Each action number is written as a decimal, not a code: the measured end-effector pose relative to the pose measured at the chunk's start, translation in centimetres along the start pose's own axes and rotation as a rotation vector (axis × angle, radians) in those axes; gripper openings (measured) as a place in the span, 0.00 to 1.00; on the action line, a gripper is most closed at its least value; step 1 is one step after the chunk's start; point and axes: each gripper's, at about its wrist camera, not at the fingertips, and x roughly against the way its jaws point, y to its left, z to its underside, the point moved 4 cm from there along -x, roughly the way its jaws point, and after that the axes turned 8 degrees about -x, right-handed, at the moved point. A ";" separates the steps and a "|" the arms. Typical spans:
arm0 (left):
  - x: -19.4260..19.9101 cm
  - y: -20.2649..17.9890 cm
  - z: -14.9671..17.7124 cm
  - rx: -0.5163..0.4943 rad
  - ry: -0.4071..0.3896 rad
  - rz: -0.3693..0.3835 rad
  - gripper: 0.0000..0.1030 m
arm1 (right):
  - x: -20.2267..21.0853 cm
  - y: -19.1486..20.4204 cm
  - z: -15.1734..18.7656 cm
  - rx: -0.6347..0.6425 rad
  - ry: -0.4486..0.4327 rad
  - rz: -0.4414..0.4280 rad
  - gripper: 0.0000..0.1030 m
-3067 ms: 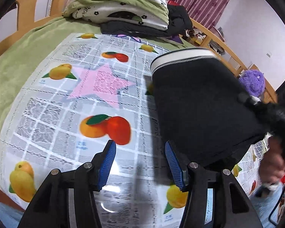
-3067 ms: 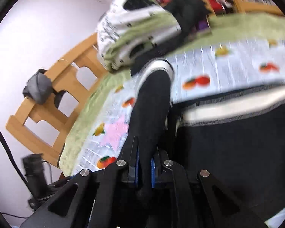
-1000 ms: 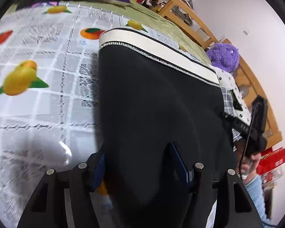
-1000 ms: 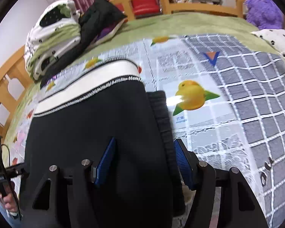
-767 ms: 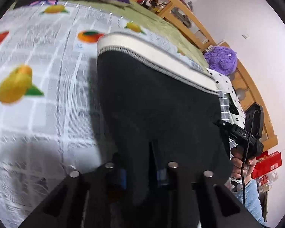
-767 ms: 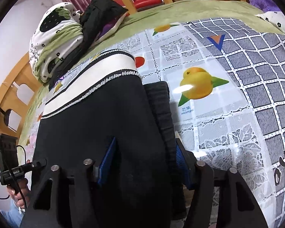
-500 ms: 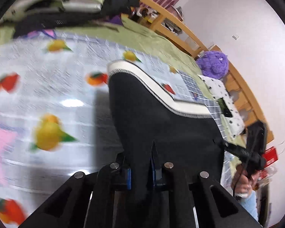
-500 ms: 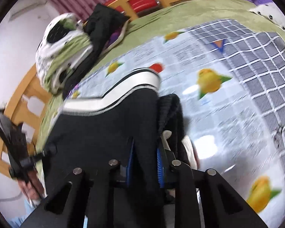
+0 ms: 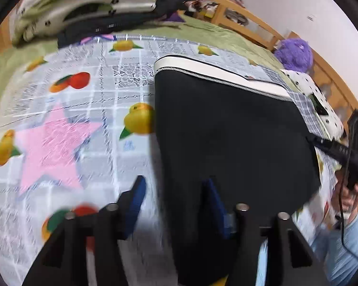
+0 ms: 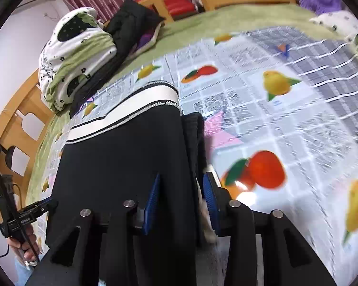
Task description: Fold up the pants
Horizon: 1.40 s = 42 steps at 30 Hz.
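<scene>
Although both views are blurred, the left wrist view shows the black pants (image 9: 226,138) already folded into a compact block on the fruit-printed cloth (image 9: 59,124) over the bed, the white waistband (image 9: 217,76) at the far end, straight ahead of the gripper. Judging from that shape, the folding looks mostly done; what seems left is letting go and perhaps tidying the near edge. The left gripper (image 9: 174,205) stands with its blue pads well apart, the near left corner of the pants lying between them. The right pad appears to rest on the dark cloth, while the left pad hangs over the printed cloth, clear of the pants. It clamps nothing. Far to the right, the other handle shows at the pants' far edge.

From the right wrist view, the pants (image 10: 121,157) run forward and left of the gripper, with a thicker ribbed layer (image 10: 193,143) stacked along their right edge. The right gripper (image 10: 181,202) is partly open, its pads straddling this right edge with a gap on each side, so it grips nothing firmly. A heap of bedding (image 10: 74,54) lies well beyond, ahead and left.
</scene>
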 end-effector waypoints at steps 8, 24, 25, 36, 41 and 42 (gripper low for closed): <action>2.7 -3.4 6.9 -0.151 -0.052 0.022 0.56 | 4.1 0.3 7.7 0.069 -0.014 0.028 0.37; 0.2 -8.1 8.5 -0.456 -0.053 -0.334 0.58 | 3.3 -1.1 10.7 -0.018 -0.010 -0.003 0.39; 0.1 -7.9 8.4 -0.444 -0.053 -0.325 0.55 | 3.1 -1.2 10.7 -0.024 -0.007 -0.007 0.39; 1.6 -3.4 7.0 -0.086 -0.139 -0.106 0.25 | 2.2 -0.8 11.3 0.032 -0.015 0.011 0.13; -0.3 -3.0 7.6 -0.082 -0.083 -0.139 0.26 | 3.0 -1.8 10.9 -0.019 -0.016 -0.066 0.13; -0.1 -3.0 7.6 -0.084 -0.096 -0.140 0.26 | 2.5 -1.9 11.1 -0.020 -0.004 -0.053 0.12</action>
